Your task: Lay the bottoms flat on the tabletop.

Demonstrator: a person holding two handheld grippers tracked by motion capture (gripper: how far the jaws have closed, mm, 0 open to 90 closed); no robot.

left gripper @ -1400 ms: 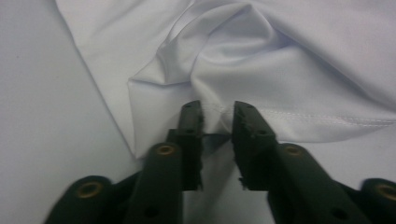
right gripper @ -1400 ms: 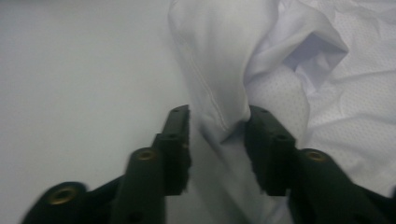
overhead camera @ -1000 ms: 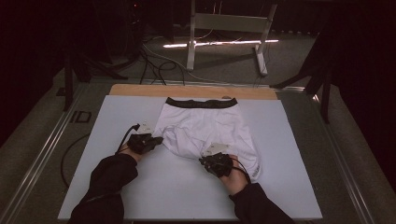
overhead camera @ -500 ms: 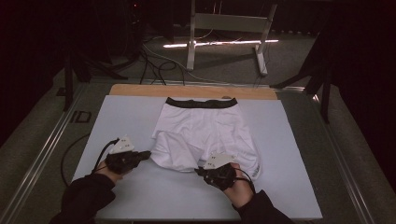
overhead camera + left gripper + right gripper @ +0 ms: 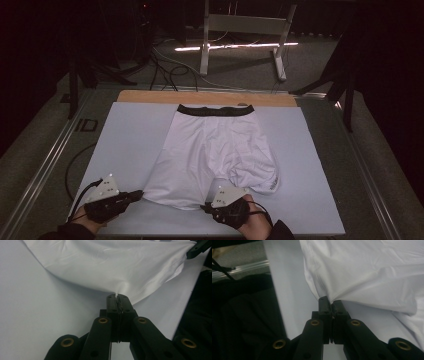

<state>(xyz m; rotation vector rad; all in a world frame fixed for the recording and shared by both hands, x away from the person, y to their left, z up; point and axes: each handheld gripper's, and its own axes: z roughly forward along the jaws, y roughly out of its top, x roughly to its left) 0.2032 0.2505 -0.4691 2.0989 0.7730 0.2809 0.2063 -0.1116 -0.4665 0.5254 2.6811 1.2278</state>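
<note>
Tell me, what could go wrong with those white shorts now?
The left gripper pinches just a thin bit of the white shorts' hem, so a harder pull might make it slip out. The right leg lies bunched and might stay wrinkled. Both grippers, the right gripper too, sit close to the table's near edge, so the hem could be dragged off.

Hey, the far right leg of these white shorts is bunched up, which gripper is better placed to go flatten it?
Probably the right gripper. It sits nearer the bunched leg of the shorts; the left gripper pinches the hem's outer corner on the other side. Both are shut on the hem, so it must let go first.
</note>
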